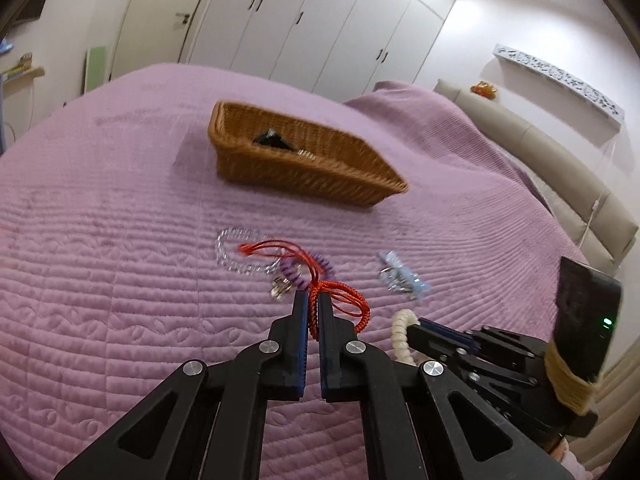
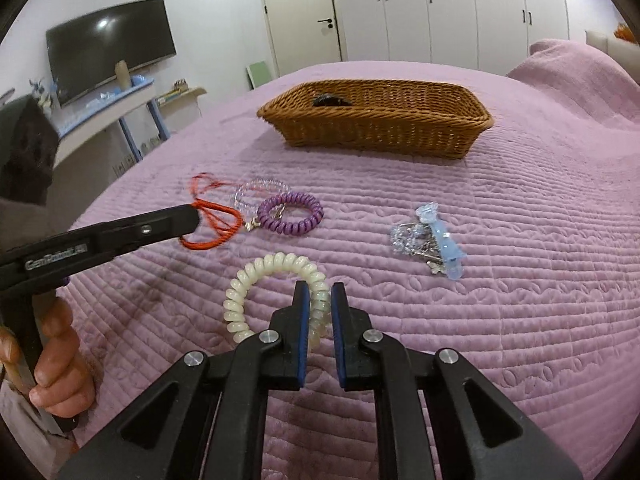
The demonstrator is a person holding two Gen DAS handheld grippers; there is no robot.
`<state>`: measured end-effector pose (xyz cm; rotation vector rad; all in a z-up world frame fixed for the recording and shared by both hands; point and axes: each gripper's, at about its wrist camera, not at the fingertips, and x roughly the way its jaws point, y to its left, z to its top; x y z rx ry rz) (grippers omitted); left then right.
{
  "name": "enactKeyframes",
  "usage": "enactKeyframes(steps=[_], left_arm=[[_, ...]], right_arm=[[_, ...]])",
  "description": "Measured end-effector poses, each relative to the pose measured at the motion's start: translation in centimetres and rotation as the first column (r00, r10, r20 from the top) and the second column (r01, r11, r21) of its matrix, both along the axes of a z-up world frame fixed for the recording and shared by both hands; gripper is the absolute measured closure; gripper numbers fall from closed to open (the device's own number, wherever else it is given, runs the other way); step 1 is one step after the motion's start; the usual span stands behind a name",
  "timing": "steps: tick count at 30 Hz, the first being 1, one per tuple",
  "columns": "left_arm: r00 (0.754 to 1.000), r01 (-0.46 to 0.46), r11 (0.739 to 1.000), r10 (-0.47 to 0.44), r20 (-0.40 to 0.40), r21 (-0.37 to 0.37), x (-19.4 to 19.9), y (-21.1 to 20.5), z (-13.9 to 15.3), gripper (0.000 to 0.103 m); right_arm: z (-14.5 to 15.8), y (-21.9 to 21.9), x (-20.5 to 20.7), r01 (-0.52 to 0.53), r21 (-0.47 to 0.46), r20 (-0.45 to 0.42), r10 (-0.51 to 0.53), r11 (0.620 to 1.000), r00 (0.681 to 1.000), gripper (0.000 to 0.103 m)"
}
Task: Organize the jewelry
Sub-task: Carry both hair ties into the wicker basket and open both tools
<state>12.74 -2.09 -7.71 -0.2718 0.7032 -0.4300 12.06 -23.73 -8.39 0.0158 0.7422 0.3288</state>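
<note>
My left gripper (image 1: 313, 298) is shut on a red cord bracelet (image 1: 340, 300); it also shows in the right wrist view (image 2: 212, 224) at the left gripper's tip (image 2: 194, 212). My right gripper (image 2: 319, 290) is shut on a cream coil bracelet (image 2: 276, 264), seen too in the left wrist view (image 1: 402, 334). A purple coil bracelet (image 2: 290, 213), a clear bead bracelet (image 2: 260, 190) and a blue and silver clip bundle (image 2: 432, 240) lie on the purple bedspread (image 2: 500, 280). A wicker basket (image 2: 376, 120) with a dark item inside stands beyond them.
The bed's pillows and beige headboard (image 1: 560, 160) rise on the right. A TV (image 2: 108, 48) and a shelf unit (image 2: 104, 104) stand off the bed's left side. White wardrobes (image 2: 440, 8) line the far wall.
</note>
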Motion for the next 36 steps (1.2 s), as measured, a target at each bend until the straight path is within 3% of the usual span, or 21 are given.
enactKeyframes(steps=[10,16,23,26,29,36], left_arm=[[0.991,0.032,0.999,-0.034,0.127,0.017,0.5,-0.7,6.0,0.099],[0.981,0.044,0.998,-0.053,0.189,0.052,4.5,-1.5,9.5,0.099],[0.975,0.002,0.995,-0.024,0.220,0.098,12.8,-2.9,12.7,0.099],[0.982,-0.013,0.997,-0.001,0.187,0.074,16.8,-3.4,12.4,0.099],[0.992,-0.028,0.998,0.021,0.128,0.053,20.9,-4.1,10.2,0.099],[0.999,-0.027,0.994,0.023,0.045,0.109,26.4,-6.1,5.3,0.099]], right_arm=[[4.3,-1.1,1.4,0.028,0.000,0.058,-0.028,1.000,0.998,0.090],[8.1,-2.1,5.4,0.055,-0.013,0.118,-0.053,0.998,0.992,0.090],[11.3,-3.2,12.7,0.137,-0.031,0.146,-0.131,0.990,0.981,0.090],[11.5,-3.8,16.6,0.171,-0.017,0.122,-0.167,0.985,0.978,0.090],[10.8,-4.2,20.5,0.193,0.007,0.079,-0.193,0.981,0.978,0.090],[7.7,-4.8,26.8,0.195,-0.003,-0.006,-0.195,0.981,0.981,0.090]])
